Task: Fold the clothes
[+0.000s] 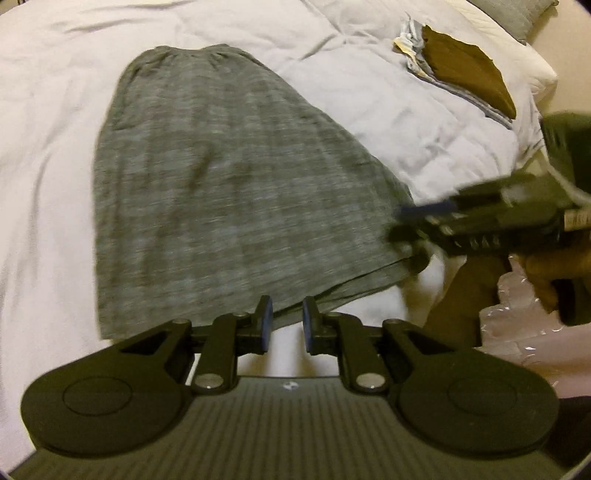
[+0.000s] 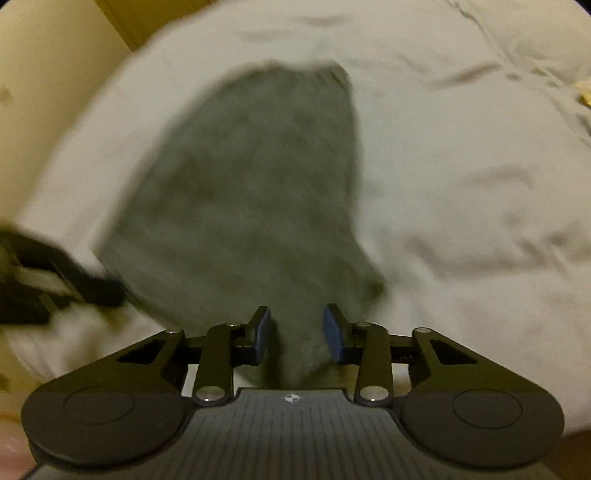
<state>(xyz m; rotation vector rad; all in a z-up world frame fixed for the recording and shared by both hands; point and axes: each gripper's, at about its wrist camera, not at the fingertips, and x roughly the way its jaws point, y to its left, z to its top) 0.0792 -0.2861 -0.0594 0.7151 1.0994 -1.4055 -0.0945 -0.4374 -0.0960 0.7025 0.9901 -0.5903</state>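
Observation:
A grey heathered skirt [image 1: 221, 177] lies spread flat on the white bedcover [image 1: 44, 147], waistband far, hem near. My left gripper [image 1: 287, 306] is open just short of the hem, with nothing between its fingers. In this view my right gripper [image 1: 406, 221] comes in blurred from the right, at the skirt's near right corner. In the right wrist view the skirt [image 2: 251, 192] is blurred, and my right gripper [image 2: 297, 314] is open with the corner of the hem lying between its blue pads. The left gripper [image 2: 110, 291] shows dark at the left edge, by the hem.
A stack of folded clothes [image 1: 465, 70] with a brown piece on top sits at the far right of the bed. A grey pillow [image 1: 517, 18] lies behind it. Crinkled clear plastic [image 1: 524, 314] is beyond the bed edge at right, under the hand [image 1: 543, 273].

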